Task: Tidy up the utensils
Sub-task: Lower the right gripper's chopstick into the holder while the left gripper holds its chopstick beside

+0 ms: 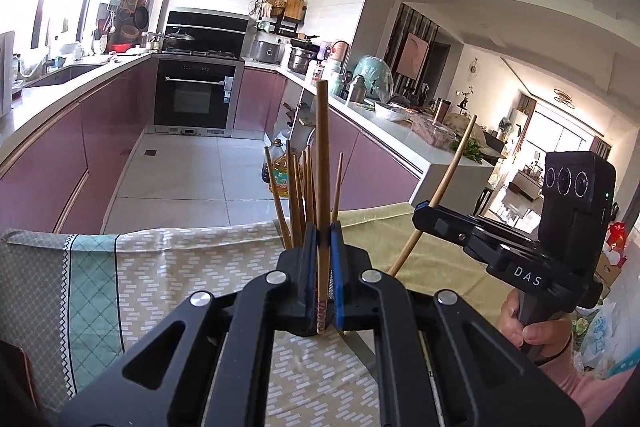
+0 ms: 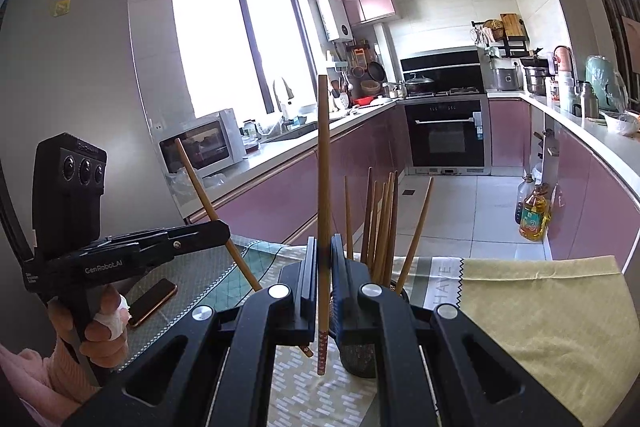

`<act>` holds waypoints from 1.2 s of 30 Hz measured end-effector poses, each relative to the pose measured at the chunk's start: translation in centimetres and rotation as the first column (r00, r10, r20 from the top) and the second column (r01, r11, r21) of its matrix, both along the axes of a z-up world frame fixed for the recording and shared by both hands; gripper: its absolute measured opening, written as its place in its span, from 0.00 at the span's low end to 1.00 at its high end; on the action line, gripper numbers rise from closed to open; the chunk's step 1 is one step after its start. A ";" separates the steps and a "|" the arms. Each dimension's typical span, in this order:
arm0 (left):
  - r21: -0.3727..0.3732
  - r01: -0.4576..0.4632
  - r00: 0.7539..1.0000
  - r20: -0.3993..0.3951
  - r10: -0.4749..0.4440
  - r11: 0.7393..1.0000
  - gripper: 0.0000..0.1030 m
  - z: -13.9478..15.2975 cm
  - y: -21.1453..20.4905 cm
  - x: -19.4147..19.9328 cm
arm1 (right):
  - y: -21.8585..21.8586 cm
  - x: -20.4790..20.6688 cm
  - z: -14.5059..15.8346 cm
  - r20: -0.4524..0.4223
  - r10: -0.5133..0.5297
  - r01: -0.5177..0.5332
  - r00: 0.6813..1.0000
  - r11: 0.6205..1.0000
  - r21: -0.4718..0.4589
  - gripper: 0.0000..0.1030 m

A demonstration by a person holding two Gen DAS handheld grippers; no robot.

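Observation:
My left gripper is shut on a wooden chopstick held upright; it also shows in the right wrist view with that chopstick slanting through its jaws. My right gripper is shut on another upright chopstick; in the left wrist view it holds this chopstick at a slant. Several more chopsticks stand in a dark mesh holder on the table just beyond the grippers. They also show in the left wrist view.
The table carries patterned cloths and a yellow-green cloth. A phone lies on the table at the left. Beyond the table edge are the kitchen floor, pink cabinets and an oil bottle.

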State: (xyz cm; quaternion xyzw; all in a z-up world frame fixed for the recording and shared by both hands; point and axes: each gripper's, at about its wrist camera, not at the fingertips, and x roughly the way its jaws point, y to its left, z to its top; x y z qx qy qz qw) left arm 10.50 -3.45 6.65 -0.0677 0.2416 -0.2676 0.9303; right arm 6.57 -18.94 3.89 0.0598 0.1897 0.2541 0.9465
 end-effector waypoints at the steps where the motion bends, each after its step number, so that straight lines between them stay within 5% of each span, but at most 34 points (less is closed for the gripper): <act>1: 0.000 0.000 1.000 0.003 0.000 1.000 0.07 0.2 -0.1 0.0 | 0.0 0.0 0.1 0.003 0.000 0.000 1.000 1.000 0.000 0.06; 22: 0.023 -0.003 0.997 0.081 0.001 1.000 0.07 2.4 -1.7 0.1 | 0.0 0.4 1.3 0.039 -0.004 0.004 0.999 1.000 -0.006 0.06; 36: 0.048 -0.015 0.998 0.064 0.012 0.999 0.07 2.0 -3.2 0.6 | -0.2 1.4 0.8 0.022 -0.025 0.025 0.999 1.000 0.003 0.06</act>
